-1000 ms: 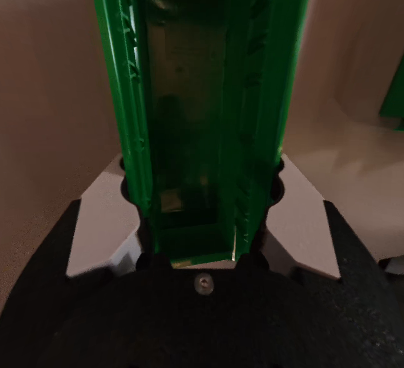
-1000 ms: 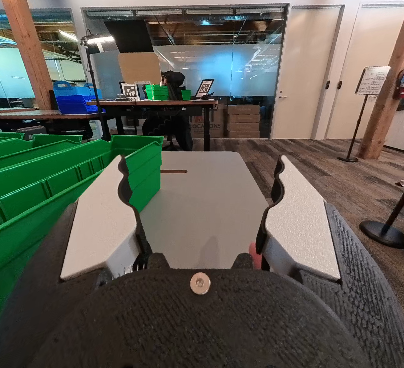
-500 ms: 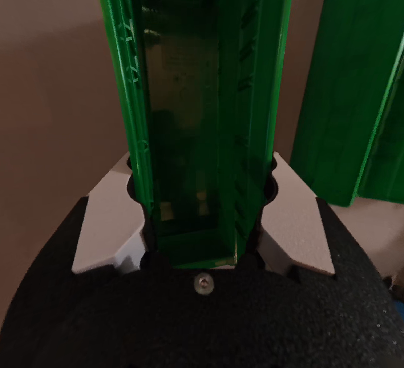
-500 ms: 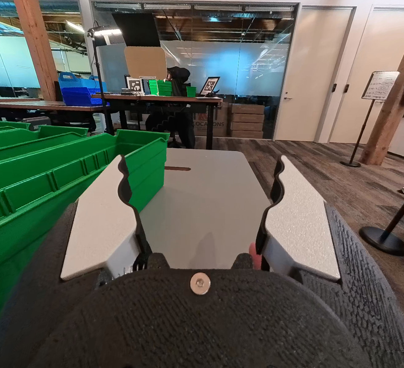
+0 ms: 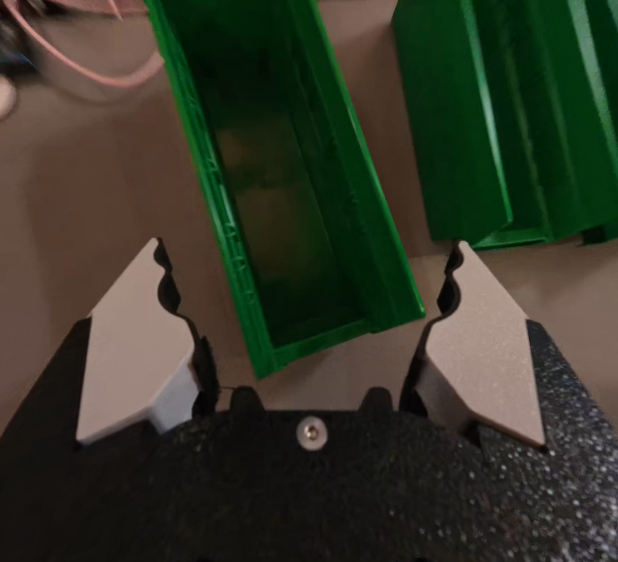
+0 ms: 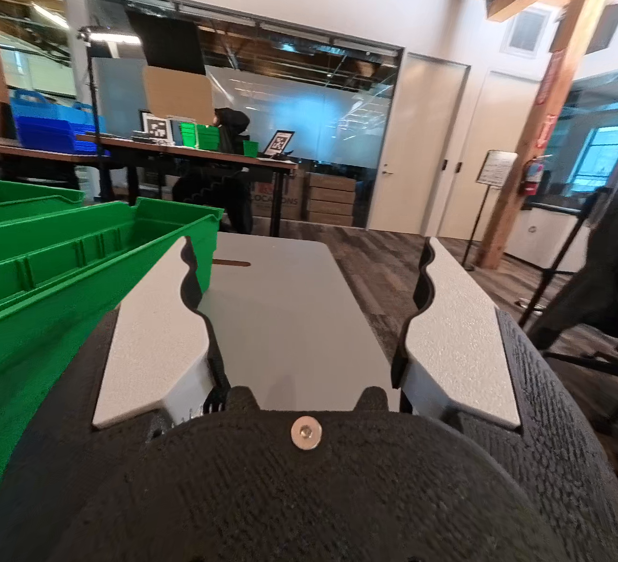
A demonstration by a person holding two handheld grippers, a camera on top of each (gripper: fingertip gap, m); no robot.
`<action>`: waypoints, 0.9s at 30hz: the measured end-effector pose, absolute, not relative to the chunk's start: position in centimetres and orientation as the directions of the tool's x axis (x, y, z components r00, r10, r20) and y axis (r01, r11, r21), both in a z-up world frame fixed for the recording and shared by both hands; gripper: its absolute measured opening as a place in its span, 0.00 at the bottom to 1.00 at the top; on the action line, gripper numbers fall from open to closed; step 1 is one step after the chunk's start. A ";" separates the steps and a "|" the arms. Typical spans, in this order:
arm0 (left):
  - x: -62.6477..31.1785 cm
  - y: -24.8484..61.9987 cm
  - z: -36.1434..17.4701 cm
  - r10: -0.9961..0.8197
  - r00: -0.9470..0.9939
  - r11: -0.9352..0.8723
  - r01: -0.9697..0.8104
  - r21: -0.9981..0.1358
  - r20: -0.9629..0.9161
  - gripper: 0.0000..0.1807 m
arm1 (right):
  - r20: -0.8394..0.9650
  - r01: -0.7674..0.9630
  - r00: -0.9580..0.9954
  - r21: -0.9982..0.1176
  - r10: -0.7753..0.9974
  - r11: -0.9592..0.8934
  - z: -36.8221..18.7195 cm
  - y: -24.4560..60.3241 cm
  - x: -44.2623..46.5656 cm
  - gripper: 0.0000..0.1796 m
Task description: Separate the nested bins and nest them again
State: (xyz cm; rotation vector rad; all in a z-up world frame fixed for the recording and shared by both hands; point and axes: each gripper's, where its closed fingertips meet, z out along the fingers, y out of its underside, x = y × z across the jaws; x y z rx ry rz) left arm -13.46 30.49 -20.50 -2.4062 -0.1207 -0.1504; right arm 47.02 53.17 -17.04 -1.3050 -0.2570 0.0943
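In the left wrist view a long narrow green bin (image 5: 284, 178) lies on the tan table (image 5: 83, 211), its near end between my fingers without touching them. My left gripper (image 5: 307, 252) is open and empty above that end. Another green bin (image 5: 468, 111) lies to the right with more green bins beside it. In the right wrist view my right gripper (image 6: 307, 245) is open and empty over the grey table (image 6: 287, 312). Green bins (image 6: 83, 262) lie side by side to its left.
Pink cables (image 5: 67, 54) lie past the table's far left edge. In the right wrist view the table's right edge drops to a wood floor (image 6: 384, 262). A desk (image 6: 187, 155) with a seated person, small green bins and blue bins stands beyond. A dark stand (image 6: 568, 295) is at right.
My left gripper has opened and let go of the narrow green bin, which now lies slanted on the table. My right gripper has tilted and stayed open.
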 end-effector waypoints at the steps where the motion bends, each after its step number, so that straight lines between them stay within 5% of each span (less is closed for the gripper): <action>1: -14.3 29.6 -19.3 0.037 0.991 -0.661 0.122 -0.740 0.130 0.86 | 0.141 0.086 0.970 -0.960 0.196 0.266 -16.9 52.9 47.2 0.73; 5: -20.4 25.1 -15.4 0.127 0.985 -0.243 0.149 -0.958 0.121 0.87 | 0.230 0.190 0.967 -0.936 0.108 0.295 -16.2 51.2 47.4 0.71; 8: -24.1 21.4 -14.8 0.126 0.973 -0.002 0.193 -0.981 0.191 0.86 | 0.335 0.317 0.942 -0.895 0.002 0.313 -15.5 49.0 47.1 0.61; 13: -25.8 19.4 -17.0 0.050 0.986 0.034 0.159 -0.987 0.160 0.84 | 0.465 0.442 0.885 -0.816 -0.031 0.372 -13.4 44.4 43.1 0.52; 16: -25.4 19.3 -17.4 -0.028 0.987 0.032 0.157 -0.987 0.156 0.72 | 0.436 0.397 0.900 -0.806 -0.012 0.440 -10.4 40.7 40.6 0.49; 22: -24.5 18.8 -17.5 -0.082 0.990 0.114 0.127 -0.985 0.118 0.55 | 0.511 0.257 0.795 -0.772 0.327 0.581 -4.3 30.6 27.8 0.38; 27: -24.5 18.9 -16.6 -0.112 0.985 0.139 0.146 -0.979 0.130 0.56 | 0.609 0.350 0.468 -0.793 0.641 0.498 -7.4 26.1 13.2 0.36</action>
